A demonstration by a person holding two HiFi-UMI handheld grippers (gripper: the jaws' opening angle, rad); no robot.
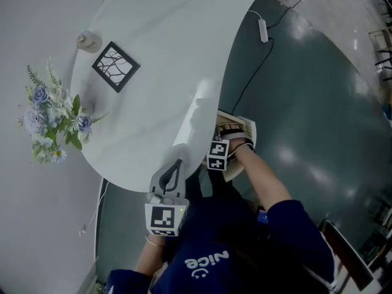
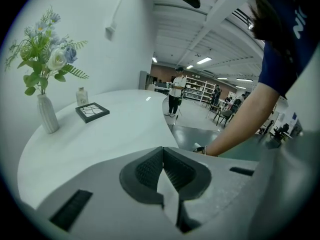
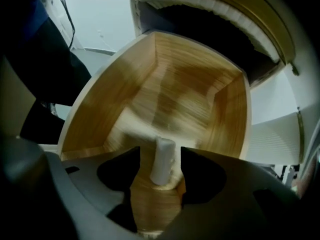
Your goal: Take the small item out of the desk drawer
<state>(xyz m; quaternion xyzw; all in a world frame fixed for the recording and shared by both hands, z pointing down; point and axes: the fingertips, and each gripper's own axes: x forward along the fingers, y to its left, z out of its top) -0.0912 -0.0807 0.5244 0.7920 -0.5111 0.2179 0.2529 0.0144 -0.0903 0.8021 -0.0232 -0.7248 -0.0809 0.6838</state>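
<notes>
**Where is the small item?**
The small white item [image 3: 162, 160], a short rounded stick, rests on the wooden bottom of the open drawer [image 3: 200, 84]; it sits between the two jaws of the right gripper [image 3: 160, 153]; whether it lies flat or leans, I cannot tell.

**Is it gripped?**
No; the jaws stand wide apart, and a strip of wood shows on either side of the item, so neither pad presses it; the gripper points down into the drawer.

**And the drawer itself?**
It is pale wood inside and juts out from under the curved edge of a white desk [image 1: 165, 54]; in the head view it hangs over a dark grey floor [image 1: 306, 103].

**What about the other claw?**
The left gripper [image 2: 163, 151] is held over the near edge of the desk, apart from the drawer; its dark ribbed pads meet at the tips, closed on nothing.

**What else is on the desk?**
A black picture frame [image 1: 115, 66] sits near the far side, with a small bottle [image 1: 89, 40] just beyond it; a vase of flowers [image 1: 55, 118], blue and white, stands at the left rim; a cable [image 1: 257, 66] trails across the floor.
</notes>
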